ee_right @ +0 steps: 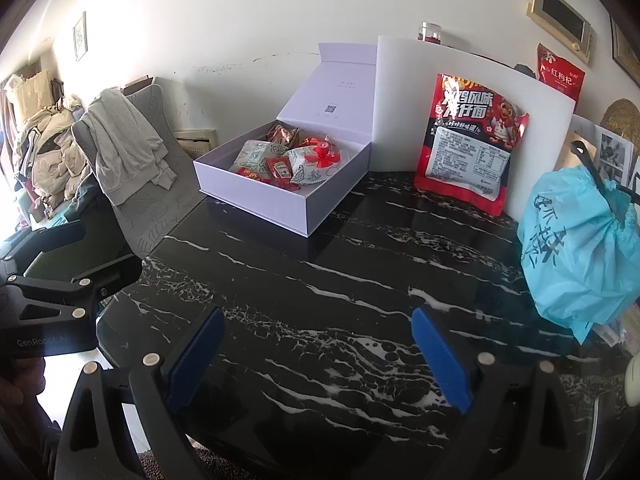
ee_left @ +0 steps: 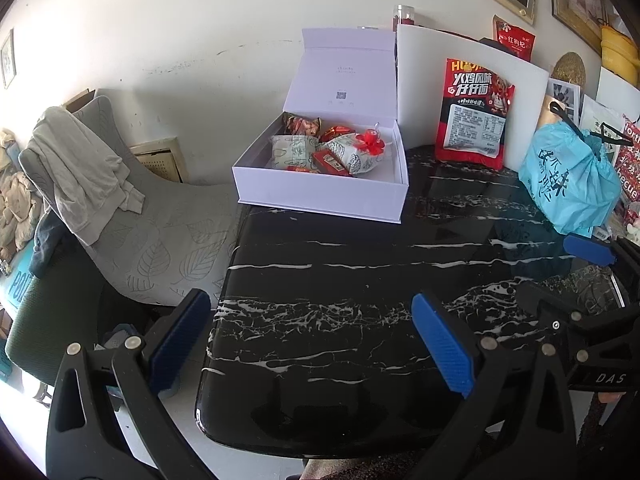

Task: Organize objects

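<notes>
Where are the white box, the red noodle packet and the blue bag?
white box (ee_left: 320, 194): left wrist view, front wall.
red noodle packet (ee_right: 472, 148): right wrist view, label panel.
blue bag (ee_right: 580, 256): right wrist view, bulging side.

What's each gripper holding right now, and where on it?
Nothing. The left gripper and right gripper are both open above the bare black table, away from the white box.

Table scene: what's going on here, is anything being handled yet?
Nothing is held. A person holds both grippers open over the black marble table, the left gripper and the right gripper both empty. The white box sits open with snack packets inside. A red noodle bag leans on a white board, and a blue bag sits at the right.
</notes>
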A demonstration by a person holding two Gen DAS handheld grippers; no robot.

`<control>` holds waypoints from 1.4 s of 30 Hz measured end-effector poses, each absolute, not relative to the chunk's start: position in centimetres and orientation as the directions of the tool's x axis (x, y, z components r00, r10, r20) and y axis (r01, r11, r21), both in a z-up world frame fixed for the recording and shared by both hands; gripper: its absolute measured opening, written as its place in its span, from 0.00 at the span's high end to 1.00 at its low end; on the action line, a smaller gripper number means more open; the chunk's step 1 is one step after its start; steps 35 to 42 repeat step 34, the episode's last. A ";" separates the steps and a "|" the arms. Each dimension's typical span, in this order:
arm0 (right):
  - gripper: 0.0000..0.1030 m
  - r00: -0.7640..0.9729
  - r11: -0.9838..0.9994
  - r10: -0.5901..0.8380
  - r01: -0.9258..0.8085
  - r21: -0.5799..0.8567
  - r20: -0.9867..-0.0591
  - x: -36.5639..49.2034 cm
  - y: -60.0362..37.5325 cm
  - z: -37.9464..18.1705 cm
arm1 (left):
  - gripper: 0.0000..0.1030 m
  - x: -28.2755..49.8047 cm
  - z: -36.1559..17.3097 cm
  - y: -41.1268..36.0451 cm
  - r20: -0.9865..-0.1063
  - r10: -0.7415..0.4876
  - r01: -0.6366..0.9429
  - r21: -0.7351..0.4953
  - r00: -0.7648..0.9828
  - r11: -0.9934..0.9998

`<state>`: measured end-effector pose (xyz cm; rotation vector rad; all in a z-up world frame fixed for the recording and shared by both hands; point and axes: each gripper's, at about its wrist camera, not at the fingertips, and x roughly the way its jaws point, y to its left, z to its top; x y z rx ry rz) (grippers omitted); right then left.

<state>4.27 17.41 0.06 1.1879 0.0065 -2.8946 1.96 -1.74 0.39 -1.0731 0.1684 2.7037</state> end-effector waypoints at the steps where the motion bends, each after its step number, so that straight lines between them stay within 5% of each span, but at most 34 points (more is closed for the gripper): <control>1: 0.07 -0.711 -1.000 -0.010 0.014 0.000 -0.703 4.3 17.4 0.0 | 0.02 2.0 0.3 -1.7 -0.688 0.168 -0.253 0.023 -0.706 -0.967; 42: 0.07 -0.679 -1.000 -0.008 -0.013 0.023 -0.734 4.2 18.3 -1.4 | 0.02 2.0 -0.5 -1.0 -0.709 0.182 -0.269 0.011 -0.681 -0.963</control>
